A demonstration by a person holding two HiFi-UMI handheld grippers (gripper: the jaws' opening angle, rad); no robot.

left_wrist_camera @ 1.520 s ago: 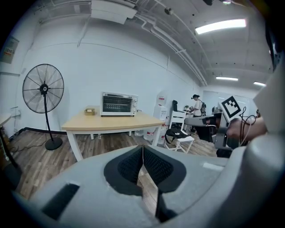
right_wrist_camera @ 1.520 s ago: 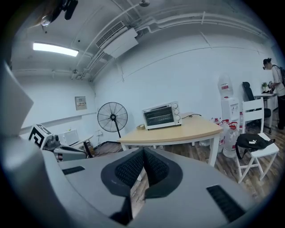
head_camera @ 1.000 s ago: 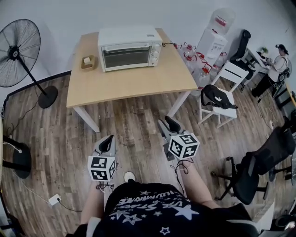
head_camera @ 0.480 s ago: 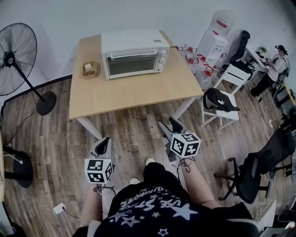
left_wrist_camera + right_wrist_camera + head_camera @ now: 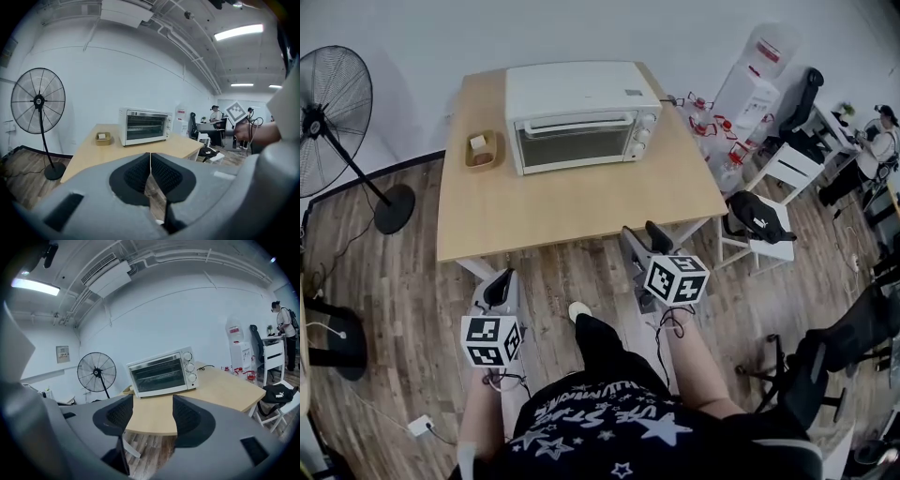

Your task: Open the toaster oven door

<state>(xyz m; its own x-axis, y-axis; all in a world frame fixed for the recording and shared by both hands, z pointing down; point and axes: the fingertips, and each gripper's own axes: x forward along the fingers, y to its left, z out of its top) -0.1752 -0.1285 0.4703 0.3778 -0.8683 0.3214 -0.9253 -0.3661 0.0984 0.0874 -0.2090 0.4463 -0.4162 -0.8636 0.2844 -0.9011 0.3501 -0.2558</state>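
Note:
The white toaster oven (image 5: 581, 114) stands at the back of the wooden table (image 5: 562, 211) with its glass door (image 5: 575, 143) closed, knobs at its right. It also shows in the left gripper view as the toaster oven (image 5: 144, 125) and in the right gripper view as the toaster oven (image 5: 161, 372). My left gripper (image 5: 499, 286) hangs over the floor short of the table's front edge, and its pads (image 5: 140, 171) touch with nothing between them. My right gripper (image 5: 642, 236) sits near the table's front right, jaws wide apart and empty (image 5: 152, 411).
A small wooden tray (image 5: 481, 148) sits left of the oven. A standing fan (image 5: 328, 103) is at the far left. A water dispenser (image 5: 759, 70), a white chair with a black bag (image 5: 759, 220) and black office chairs (image 5: 825, 356) stand at the right.
The table and oven have come nearer in the head view as the person stepped forward. Both grippers moved up toward the table's front edge.

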